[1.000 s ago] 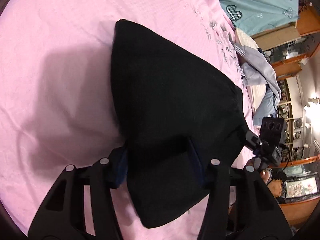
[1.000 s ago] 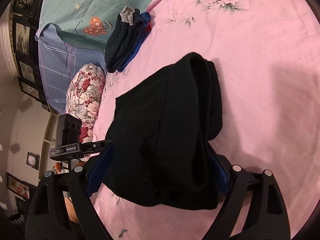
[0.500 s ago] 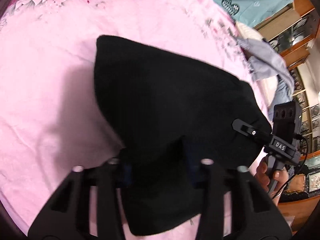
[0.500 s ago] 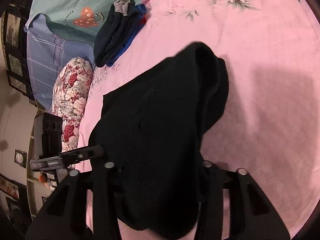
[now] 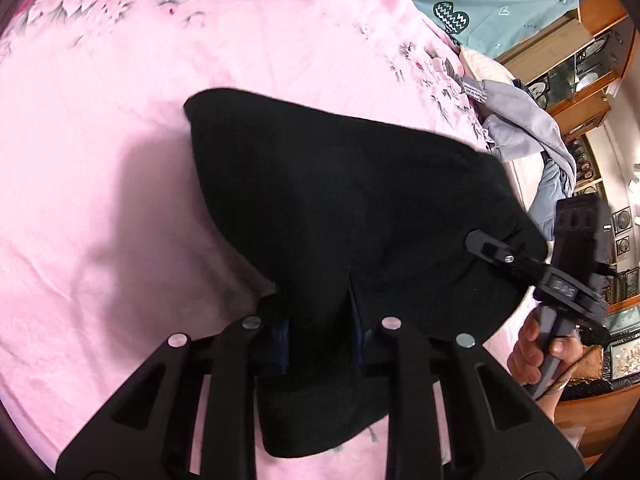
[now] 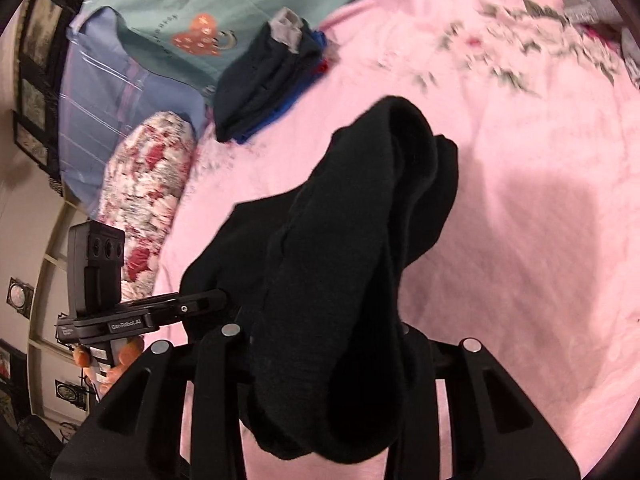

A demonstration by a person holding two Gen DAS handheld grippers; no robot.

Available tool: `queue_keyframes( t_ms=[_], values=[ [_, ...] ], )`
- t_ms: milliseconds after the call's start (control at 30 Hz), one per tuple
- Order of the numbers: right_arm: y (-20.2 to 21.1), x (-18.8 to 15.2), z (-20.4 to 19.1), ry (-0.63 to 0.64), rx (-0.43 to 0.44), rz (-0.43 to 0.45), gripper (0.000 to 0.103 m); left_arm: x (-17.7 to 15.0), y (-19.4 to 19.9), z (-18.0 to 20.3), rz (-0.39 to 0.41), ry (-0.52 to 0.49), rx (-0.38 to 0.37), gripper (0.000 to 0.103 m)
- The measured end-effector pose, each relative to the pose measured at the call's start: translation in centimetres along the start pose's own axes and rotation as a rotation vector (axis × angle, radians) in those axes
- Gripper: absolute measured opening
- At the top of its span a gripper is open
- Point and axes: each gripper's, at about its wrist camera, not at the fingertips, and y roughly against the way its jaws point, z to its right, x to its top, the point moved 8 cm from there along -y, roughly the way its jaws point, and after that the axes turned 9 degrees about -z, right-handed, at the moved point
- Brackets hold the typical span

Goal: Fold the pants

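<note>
Black pants lie bunched on the pink bed sheet, their near edge raised off it. My left gripper has its jaws closing on a thick fold of that edge, and the blue pads press into the cloth. In the right wrist view the pants drape in a thick fold through my right gripper, which is shut on them; its pads are hidden by fabric. A hand holds the right gripper's handle at the pants' right corner. The left gripper's finger shows at the left edge.
A stack of folded dark and blue clothes sits at the far side of the bed. A floral pillow and teal blanket lie beyond the left side. A grey garment pile lies right, before wooden cabinets.
Both grippers have closed from wide open onto the pants' near edge and lifted it. The cloth now bunches between the jaws, and the folded stack has come into the left view.
</note>
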Motion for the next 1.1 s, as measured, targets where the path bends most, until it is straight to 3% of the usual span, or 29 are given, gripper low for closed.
queue_keyframes(
  t_ms=[67, 167, 233, 333, 400, 433, 533, 600, 633, 700, 867, 967, 1100],
  values=[
    [-0.6, -0.5, 1.5, -0.042, 0.012, -0.015, 0.035, -0.1, -0.1, -0.5, -0.013, 0.014, -0.036, 0.031],
    [-1.1, -1.0, 3.1, -0.088, 0.047, -0.028, 0.043, -0.4, -0.9, -1.8, -0.041, 0.053, -0.015, 0.065],
    [-1.0, -1.2, 3.6, -0.092, 0.033, -0.025, 0.058, -0.5, -0.5, -2.1, -0.044, 0.071, -0.052, 0.065],
    [-0.3, -1.3, 4.1, -0.109, 0.042, -0.017, 0.060, -0.8, -0.5, -2.4, -0.057, 0.086, -0.081, 0.071],
    [-0.3, -1.4, 4.3, -0.103, 0.054, -0.009, 0.060, -0.8, -0.9, -1.8, -0.060, 0.053, -0.082, 0.084],
    [-0.5, -1.4, 4.3, -0.097, 0.060, -0.010, 0.060, -0.6, -1.3, -1.3, -0.064, 0.032, -0.088, 0.086],
    [-1.5, -1.0, 3.5, -0.071, 0.096, 0.003, 0.061, 0.3, -2.5, 0.6, -0.068, -0.020, -0.074, 0.084],
    [-2.4, -0.7, 2.8, -0.053, 0.102, 0.015, 0.055, 0.5, -3.0, 0.9, -0.061, -0.048, 0.009, 0.051],
    [-2.6, -0.6, 2.7, -0.057, 0.097, 0.017, 0.047, 0.6, -3.0, 0.9, -0.056, -0.054, 0.091, 0.043],
    [-2.8, -0.5, 2.4, -0.069, 0.086, 0.007, 0.040, 0.7, -2.0, 1.3, -0.031, -0.057, 0.093, 0.024],
    [-0.2, 0.9, -1.8, 0.026, 0.111, 0.042, 0.031, 1.6, 4.6, 3.6, 0.142, -0.121, 0.136, 0.024],
    [2.5, 3.2, -6.4, 0.144, 0.096, 0.115, 0.031, 3.5, 10.5, 4.5, 0.290, -0.156, 0.150, 0.024],
    [5.5, 8.2, -12.3, 0.298, 0.116, 0.229, 0.031, 6.7, 16.0, 4.2, 0.431, -0.154, 0.172, 0.025]
  ],
)
